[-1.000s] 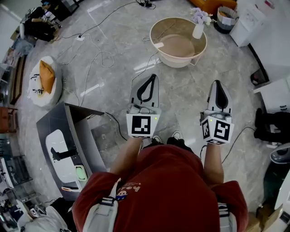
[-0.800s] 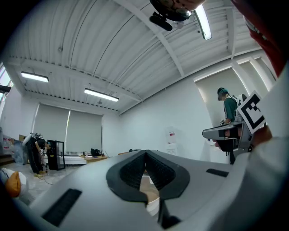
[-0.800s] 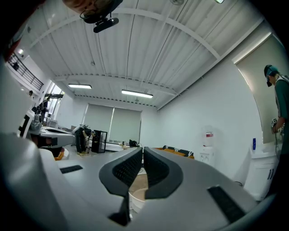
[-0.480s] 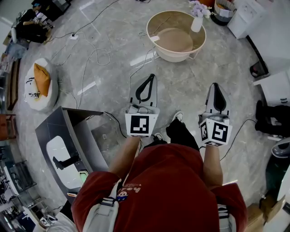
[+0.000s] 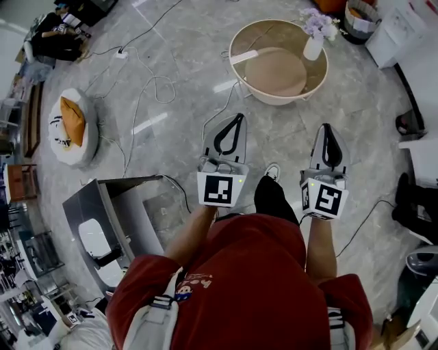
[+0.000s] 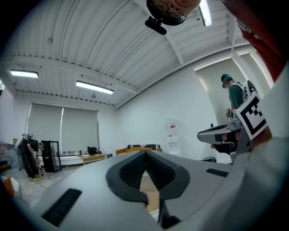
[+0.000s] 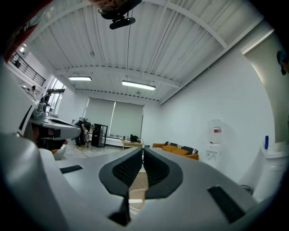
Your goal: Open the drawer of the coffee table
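The round beige coffee table [image 5: 277, 92] stands on the grey floor ahead of me, with a white vase of purple flowers [image 5: 315, 37] on its far right rim. No drawer front can be made out on it. My left gripper [image 5: 239, 116] is held level and points at the table from a short way off; its jaws meet at the tips with nothing in them. My right gripper [image 5: 328, 126] is beside it, also shut and empty. In the gripper views a strip of the beige table [image 6: 146, 187] [image 7: 137, 180] shows below the closed tips of each gripper [image 6: 145, 153] [image 7: 142, 150].
A grey open cabinet [image 5: 109, 219] stands at my left. A white cushion with an orange pillow [image 5: 72, 123] lies further left, and cables [image 5: 147, 82] run over the floor. White furniture [image 5: 393, 34] and a basket [image 5: 359, 17] stand at the far right.
I have stepped forward: the coffee table is nearer and shifted right in the head view. Both grippers moved along with me and stayed shut.
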`<state>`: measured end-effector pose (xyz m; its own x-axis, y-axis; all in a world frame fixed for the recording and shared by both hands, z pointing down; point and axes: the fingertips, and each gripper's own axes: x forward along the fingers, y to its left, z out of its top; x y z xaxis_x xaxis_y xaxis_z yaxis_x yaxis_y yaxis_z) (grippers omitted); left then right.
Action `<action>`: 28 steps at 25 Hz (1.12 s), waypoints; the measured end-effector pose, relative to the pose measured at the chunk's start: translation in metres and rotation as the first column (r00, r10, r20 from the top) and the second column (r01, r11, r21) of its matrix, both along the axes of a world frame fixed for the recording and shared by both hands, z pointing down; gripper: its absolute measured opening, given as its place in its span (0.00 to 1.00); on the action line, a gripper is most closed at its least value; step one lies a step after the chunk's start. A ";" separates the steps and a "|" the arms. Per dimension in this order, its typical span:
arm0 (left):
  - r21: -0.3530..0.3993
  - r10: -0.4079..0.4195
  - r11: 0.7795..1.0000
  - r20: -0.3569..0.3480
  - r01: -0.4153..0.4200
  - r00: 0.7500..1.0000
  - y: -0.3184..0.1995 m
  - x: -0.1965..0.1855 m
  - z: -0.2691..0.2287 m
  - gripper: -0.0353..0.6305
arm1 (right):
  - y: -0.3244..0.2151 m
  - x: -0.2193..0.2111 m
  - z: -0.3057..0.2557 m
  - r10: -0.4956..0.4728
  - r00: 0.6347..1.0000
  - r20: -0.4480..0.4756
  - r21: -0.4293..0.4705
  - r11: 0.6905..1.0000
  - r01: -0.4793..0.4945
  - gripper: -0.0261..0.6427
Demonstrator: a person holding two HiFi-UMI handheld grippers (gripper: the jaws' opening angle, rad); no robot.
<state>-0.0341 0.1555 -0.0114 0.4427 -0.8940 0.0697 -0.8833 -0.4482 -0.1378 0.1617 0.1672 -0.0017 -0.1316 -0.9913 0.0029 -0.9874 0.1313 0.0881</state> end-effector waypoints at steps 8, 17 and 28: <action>-0.006 -0.050 0.999 0.015 0.050 0.999 -0.098 0.037 0.013 0.07 | -0.104 0.044 0.005 -0.032 0.999 -0.005 -0.005 0.999 0.032 0.08; -0.033 -0.002 0.999 0.026 0.003 1.000 -0.152 0.030 0.028 0.07 | -0.151 0.037 0.022 0.025 0.999 0.036 -0.044 0.999 -0.023 0.08; 0.074 0.064 0.995 0.030 -0.066 0.998 -0.189 -0.008 0.077 0.07 | -0.168 -0.018 0.111 0.061 0.993 0.101 -0.158 0.986 -0.045 0.08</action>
